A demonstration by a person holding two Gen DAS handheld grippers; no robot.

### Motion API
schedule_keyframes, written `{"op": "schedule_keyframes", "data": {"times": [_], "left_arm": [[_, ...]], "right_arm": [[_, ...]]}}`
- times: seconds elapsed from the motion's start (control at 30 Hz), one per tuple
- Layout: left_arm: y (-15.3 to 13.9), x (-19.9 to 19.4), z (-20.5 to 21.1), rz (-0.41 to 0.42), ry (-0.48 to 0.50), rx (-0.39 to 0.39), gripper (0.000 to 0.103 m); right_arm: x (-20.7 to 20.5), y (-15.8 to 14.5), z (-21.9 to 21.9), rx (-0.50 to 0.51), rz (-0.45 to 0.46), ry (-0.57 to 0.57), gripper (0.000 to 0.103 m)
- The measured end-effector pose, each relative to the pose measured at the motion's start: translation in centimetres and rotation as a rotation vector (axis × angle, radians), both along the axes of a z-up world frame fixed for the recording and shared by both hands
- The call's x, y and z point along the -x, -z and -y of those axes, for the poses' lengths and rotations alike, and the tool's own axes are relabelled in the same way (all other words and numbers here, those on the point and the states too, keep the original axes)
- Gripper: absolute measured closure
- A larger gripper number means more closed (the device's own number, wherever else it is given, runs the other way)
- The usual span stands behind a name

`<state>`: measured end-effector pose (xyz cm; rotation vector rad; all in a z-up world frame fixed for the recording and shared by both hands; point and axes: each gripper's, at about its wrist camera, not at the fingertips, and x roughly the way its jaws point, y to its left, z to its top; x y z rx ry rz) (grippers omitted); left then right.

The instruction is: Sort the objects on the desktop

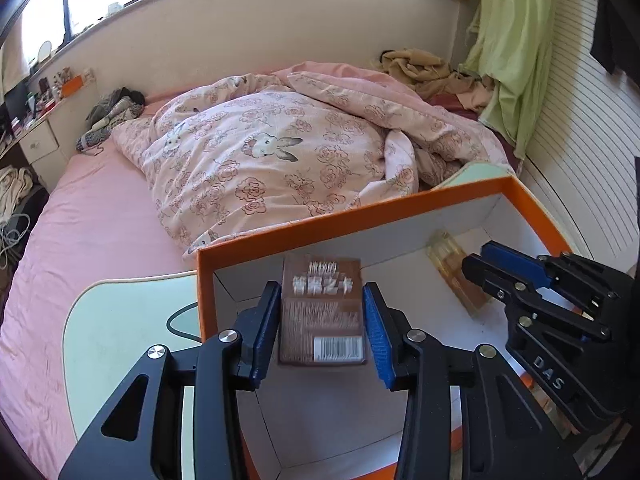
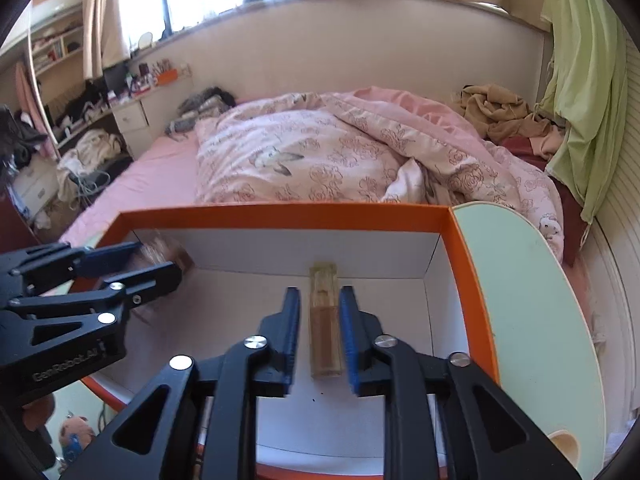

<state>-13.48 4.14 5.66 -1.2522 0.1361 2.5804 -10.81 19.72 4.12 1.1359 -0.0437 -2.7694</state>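
Note:
An orange box [image 1: 320,222] with a white inside sits on a pale green table [image 1: 120,312]. My left gripper [image 1: 322,292] is open over the box, and a brown card pack [image 1: 322,312] with a barcode shows blurred between its pads, apart from both. My right gripper [image 2: 319,294] is open inside the box [image 2: 280,216]. A slim clear tube of brown liquid [image 2: 325,320] lies on the box floor between its pads, with a small gap each side. The tube [image 1: 460,276] and right gripper [image 1: 474,258] show in the left view; the left gripper [image 2: 156,258] and blurred pack [image 2: 168,256] in the right view.
A bed with a pink floral duvet [image 1: 280,152] lies beyond the table. A green cloth [image 1: 516,60] hangs at the right by a slatted wall. The table [image 2: 532,300] extends right of the box. A cluttered desk and shelves [image 2: 80,92] stand at the far left.

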Motion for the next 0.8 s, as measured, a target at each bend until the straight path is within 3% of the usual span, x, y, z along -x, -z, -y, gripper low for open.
{"op": "schedule_keyframes", "data": {"times": [0.1,0.17,0.2,0.23,0.27,0.33,0.43,0.57,0.7,0.8], "left_arm": [[-1.0,-0.5,-0.1,-0.035,-0.023,0.048,0.053],[-2.8,-1.5,0.2,-0.107,-0.027,0.059,0.046],[-3.9,-2.2,0.5,-0.149,-0.031,0.051,0.034],[-5.2,-3.1,1.1,-0.189,-0.041,0.032,0.024],[-6.4,-3.9,1.6,-0.227,-0.053,0.011,0.021],[-8.6,-5.9,3.1,-0.288,-0.068,-0.051,0.021],[-10.0,-8.5,4.8,-0.305,-0.077,-0.057,0.021],[-8.2,-12.6,7.2,-0.238,-0.058,-0.087,0.021],[-4.6,-15.7,7.9,-0.194,-0.074,-0.086,0.021],[-1.3,-16.7,7.5,-0.114,-0.072,-0.103,0.021]], "right_arm": [[-0.6,-1.2,0.2,-0.008,-0.042,0.001,0.059],[-1.7,-2.9,0.1,-0.005,-0.108,0.006,0.05],[-2.2,-3.8,0.0,-0.003,-0.141,0.009,0.048],[-2.8,-4.7,0.0,-0.001,-0.174,0.011,0.048],[-3.4,-5.5,-0.3,0.013,-0.193,0.014,0.048],[-5.1,-6.8,-0.7,0.037,-0.223,0.011,0.048],[-8.1,-7.9,-1.1,0.068,-0.258,-0.008,0.048],[-12.1,-9.5,-1.6,0.108,-0.304,-0.033,0.045],[-14.1,-7.1,-0.9,0.095,-0.259,-0.052,0.045],[-14.4,-5.2,-0.4,0.076,-0.215,-0.051,0.045]]}}
